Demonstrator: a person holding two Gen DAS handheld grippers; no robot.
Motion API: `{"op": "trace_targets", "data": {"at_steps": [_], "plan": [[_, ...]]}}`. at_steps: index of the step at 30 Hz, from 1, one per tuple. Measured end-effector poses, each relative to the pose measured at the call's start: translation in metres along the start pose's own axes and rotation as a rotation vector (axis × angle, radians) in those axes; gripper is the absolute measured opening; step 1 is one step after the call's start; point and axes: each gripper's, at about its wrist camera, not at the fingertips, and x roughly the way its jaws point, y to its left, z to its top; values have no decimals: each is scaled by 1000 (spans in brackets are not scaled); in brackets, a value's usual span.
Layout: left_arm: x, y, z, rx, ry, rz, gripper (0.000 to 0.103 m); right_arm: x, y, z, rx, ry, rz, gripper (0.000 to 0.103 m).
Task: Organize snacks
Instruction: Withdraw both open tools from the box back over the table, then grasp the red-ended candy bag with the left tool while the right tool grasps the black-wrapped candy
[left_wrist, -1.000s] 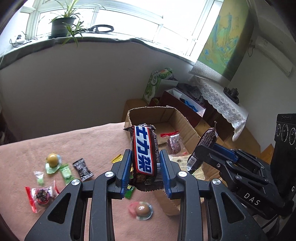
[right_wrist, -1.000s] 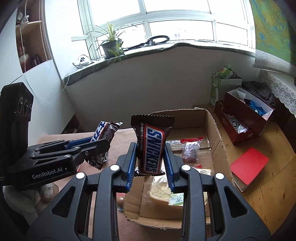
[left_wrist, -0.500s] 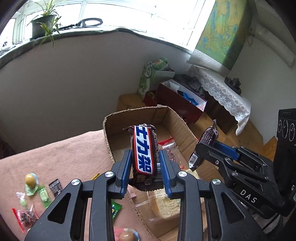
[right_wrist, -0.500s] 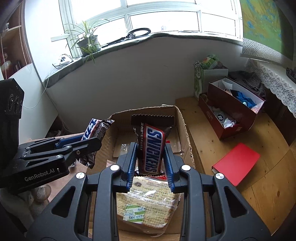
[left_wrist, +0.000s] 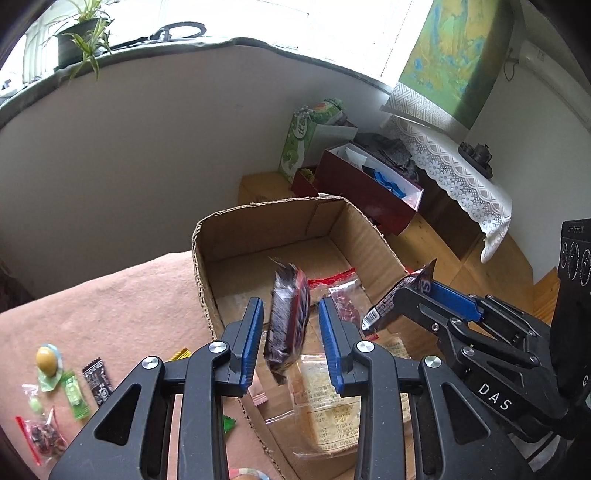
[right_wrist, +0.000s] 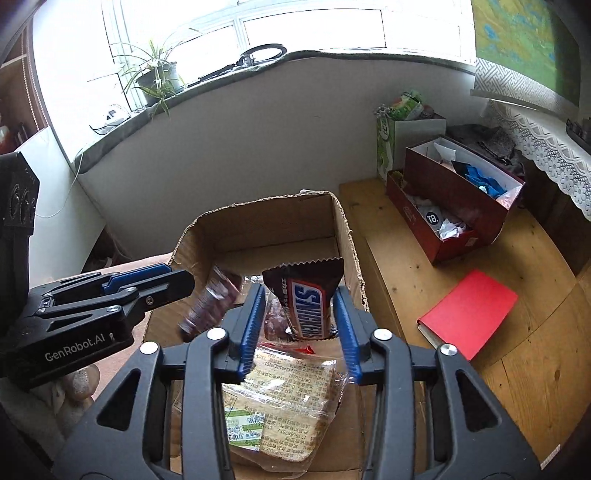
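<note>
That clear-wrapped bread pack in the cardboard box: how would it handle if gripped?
The bread pack probably squashes easily; the slices look soft. Its loose clear film may slip or crinkle between pads. It looks light for its bulk and lies flat, so it is unlikely to roll.

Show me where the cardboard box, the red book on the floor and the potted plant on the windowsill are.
cardboard box (right_wrist: 266, 221): right wrist view, inner face of its far wall.
red book (right_wrist: 469, 314): right wrist view, middle of its cover.
potted plant (left_wrist: 79, 40): left wrist view, on the dark pot.
</note>
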Motion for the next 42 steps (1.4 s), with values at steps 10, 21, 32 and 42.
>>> {"op": "trace_targets", "data": {"at_steps": [10, 21, 32, 42], "plan": [[-24, 9, -4, -26, -30, -21, 33, -30, 9, -3, 1, -42, -16, 57], [-100, 45, -20, -82, -144, -20, 33, -74, 58, -27, -51, -79, 19, 61], [-167, 129, -67, -191, -220, 61, 33, -94, 131, -63, -96, -114, 153, 61], [-162, 201, -112, -341, -181, 98, 33, -61, 196, -80, -145, -53, 255, 76]]}}
